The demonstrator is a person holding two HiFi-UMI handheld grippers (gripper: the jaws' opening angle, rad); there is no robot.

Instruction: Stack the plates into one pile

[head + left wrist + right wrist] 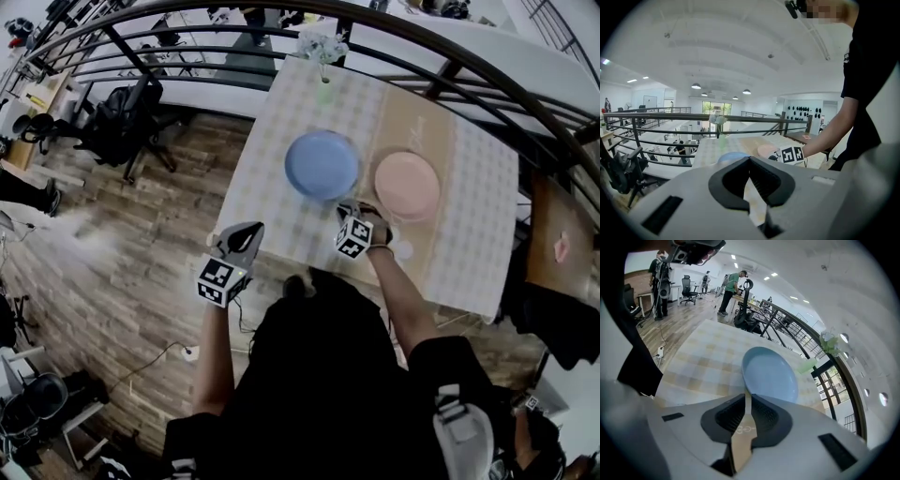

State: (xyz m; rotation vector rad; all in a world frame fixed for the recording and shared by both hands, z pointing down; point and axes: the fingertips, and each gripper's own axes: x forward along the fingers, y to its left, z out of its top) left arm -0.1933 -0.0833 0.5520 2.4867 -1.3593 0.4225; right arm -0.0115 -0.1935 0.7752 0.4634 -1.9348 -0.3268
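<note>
Plates look stiff, slick and breakable, best pinched at the rim: blue plate [771, 376] just ahead of the closed, empty fingers of the right gripper [746, 393], pink plate [407, 185] to their right; left gripper [750, 160] likewise closed.

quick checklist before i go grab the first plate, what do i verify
1. Both plates in sight: ok, blue plate and pink plate lie apart on the table.
2. Plates bare: ok, nothing lies on either.
3. Right gripper aimed: ok, the blue plate's rim sits just ahead in its view.
4. Right jaws apart for a grasp: not ok, together and empty.
5. Left gripper ready: not ok, jaws together, off by the table's near left corner.
6. Vase out of the way: ok, beyond the blue plate.
</note>
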